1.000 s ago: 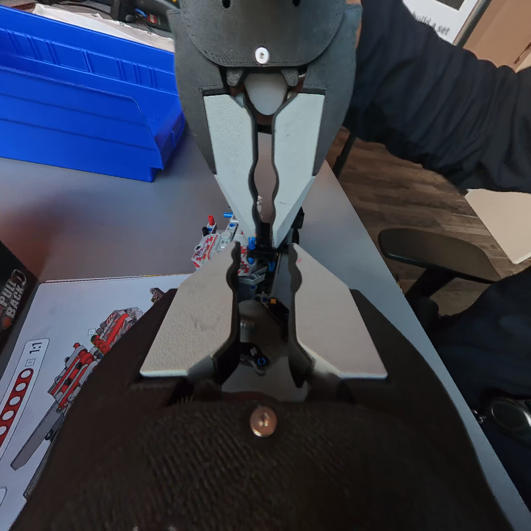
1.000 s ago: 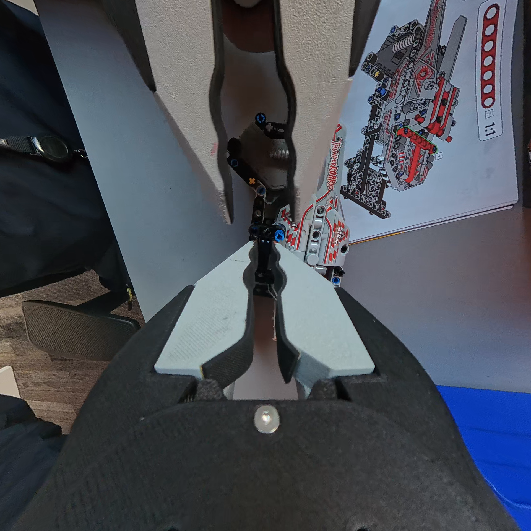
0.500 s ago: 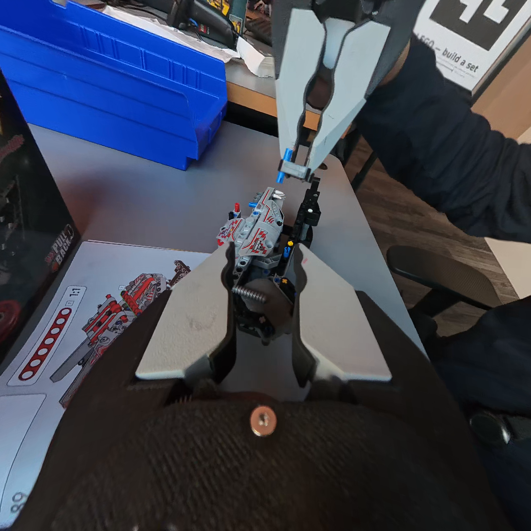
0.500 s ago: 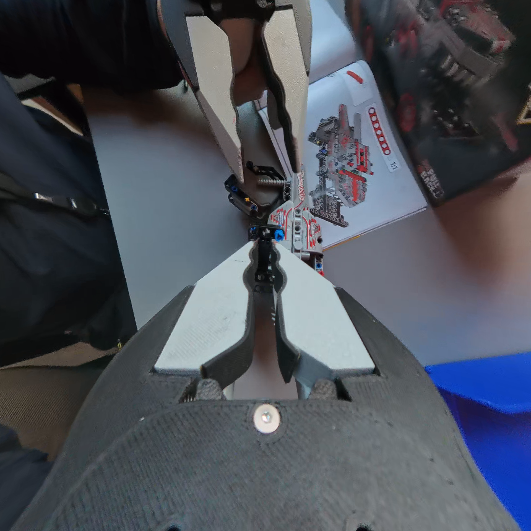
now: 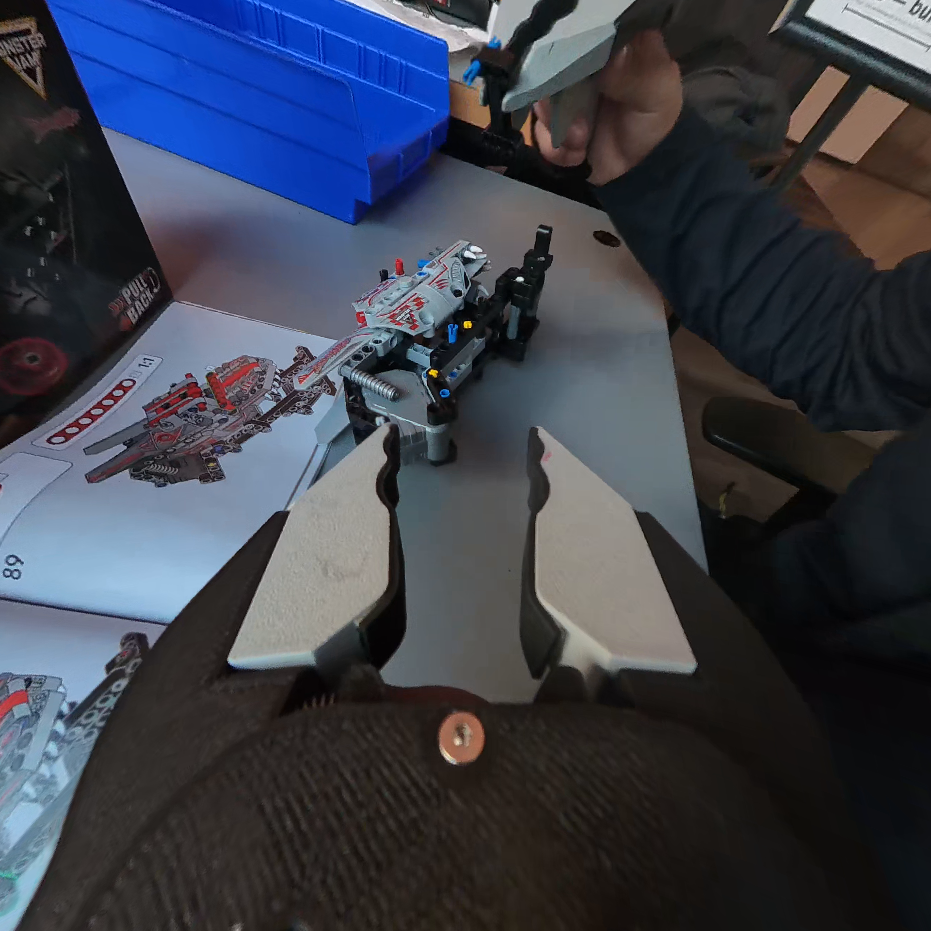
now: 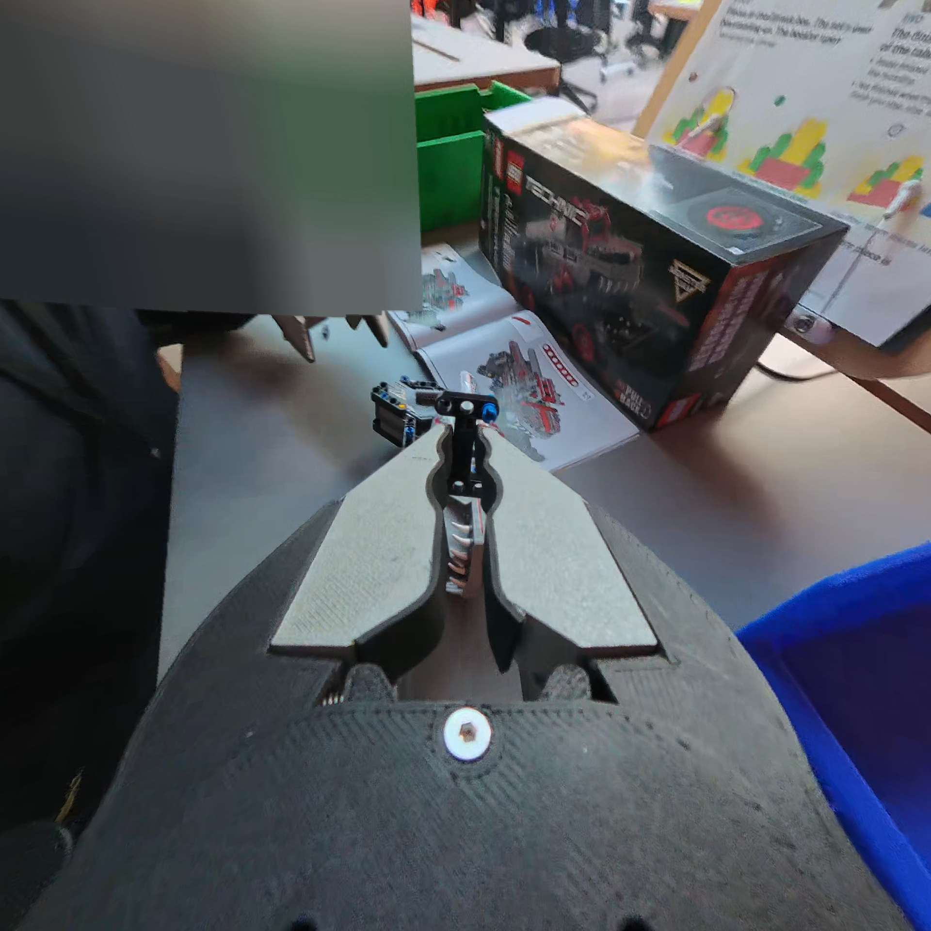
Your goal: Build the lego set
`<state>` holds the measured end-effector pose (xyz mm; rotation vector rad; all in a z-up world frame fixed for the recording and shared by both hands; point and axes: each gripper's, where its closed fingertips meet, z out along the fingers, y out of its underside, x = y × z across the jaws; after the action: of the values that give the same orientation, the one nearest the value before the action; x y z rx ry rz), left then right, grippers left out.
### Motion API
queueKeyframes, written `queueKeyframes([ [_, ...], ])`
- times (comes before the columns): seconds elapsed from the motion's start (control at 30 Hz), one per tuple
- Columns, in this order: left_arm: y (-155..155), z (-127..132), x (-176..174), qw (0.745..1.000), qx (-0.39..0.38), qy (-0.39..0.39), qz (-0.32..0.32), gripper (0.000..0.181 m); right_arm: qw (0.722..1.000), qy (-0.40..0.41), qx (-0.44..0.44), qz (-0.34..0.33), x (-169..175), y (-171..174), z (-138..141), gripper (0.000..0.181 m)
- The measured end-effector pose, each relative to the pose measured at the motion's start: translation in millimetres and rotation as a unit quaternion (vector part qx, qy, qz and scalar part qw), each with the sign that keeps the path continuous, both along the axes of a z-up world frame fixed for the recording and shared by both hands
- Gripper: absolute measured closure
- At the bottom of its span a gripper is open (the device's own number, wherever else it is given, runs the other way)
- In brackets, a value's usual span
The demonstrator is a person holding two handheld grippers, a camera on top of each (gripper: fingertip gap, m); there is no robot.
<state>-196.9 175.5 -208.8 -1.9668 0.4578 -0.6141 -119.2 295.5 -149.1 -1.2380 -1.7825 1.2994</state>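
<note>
The part-built grey, red and black lego model (image 5: 433, 342) stands on the grey table (image 5: 579, 403). My left gripper (image 5: 461, 443) is open and empty, its tips just short of the model's near end. My right gripper (image 6: 466, 436) is shut on a black T-shaped piece with a blue pin (image 6: 466, 418). In the left wrist view the right gripper (image 5: 509, 65) hangs high above the table's far edge, the black piece (image 5: 491, 60) at its tips. In the right wrist view the model (image 6: 398, 413) lies beyond and below the tips, mostly hidden by my fingers.
The open instruction booklet (image 5: 151, 453) lies left of the model, and the dark set box (image 6: 655, 282) stands beside it. A blue bin (image 5: 262, 90) sits at the back. A person's dark sleeve (image 5: 781, 302) and a chair (image 5: 755, 438) are past the right edge. A green bin (image 6: 453, 151) stands farther off. One gripper's finger ends stand about 15 centimeters off the other's.
My left gripper has let go of the model, opened wider and drawn back. My right gripper has risen up and away from the model with the black piece still in it.
</note>
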Motion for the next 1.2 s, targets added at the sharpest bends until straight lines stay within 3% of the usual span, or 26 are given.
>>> queueKeyframes([
  [0.2, -0.8, -14.7, -6.2, 0.999, -0.03, -0.024, 0.016, 0.134, 0.997, 0.043, -0.035, 0.051, -6.6, 10.4, -8.3, 0.176],
  [0.37, -4.7, -12.5, -2.0, 0.992, -0.068, -0.109, 0.006, 0.134, 0.991, 0.049, -0.11, 0.063, -18.2, 27.2, -7.8, 0.176],
  [0.57, -5.2, -23.9, -8.9, 0.991, -0.086, -0.098, 0.03, 0.134, 0.989, 0.046, -0.122, 0.064, -18.3, 21.4, -12.1, 0.176],
  [0.7, -6.5, -13.9, -5.5, 0.973, -0.11, -0.204, 0.008, 0.149, 0.988, 0.06, -0.129, 0.064, -21.2, 23.7, -14.2, 0.175],
  [0.8, -4.2, -11.0, -9.3, 0.958, -0.126, -0.257, 0.01, 0.15, 0.988, 0.047, -0.131, 0.065, -21.3, 25.5, -23.1, 0.176],
  [1.2, -5.6, -12.4, -2.0, 0.955, -0.135, -0.263, 0.0, 0.144, 0.986, 0.034, -0.151, 0.063, -16.5, 28.0, -40.0, 0.175],
])
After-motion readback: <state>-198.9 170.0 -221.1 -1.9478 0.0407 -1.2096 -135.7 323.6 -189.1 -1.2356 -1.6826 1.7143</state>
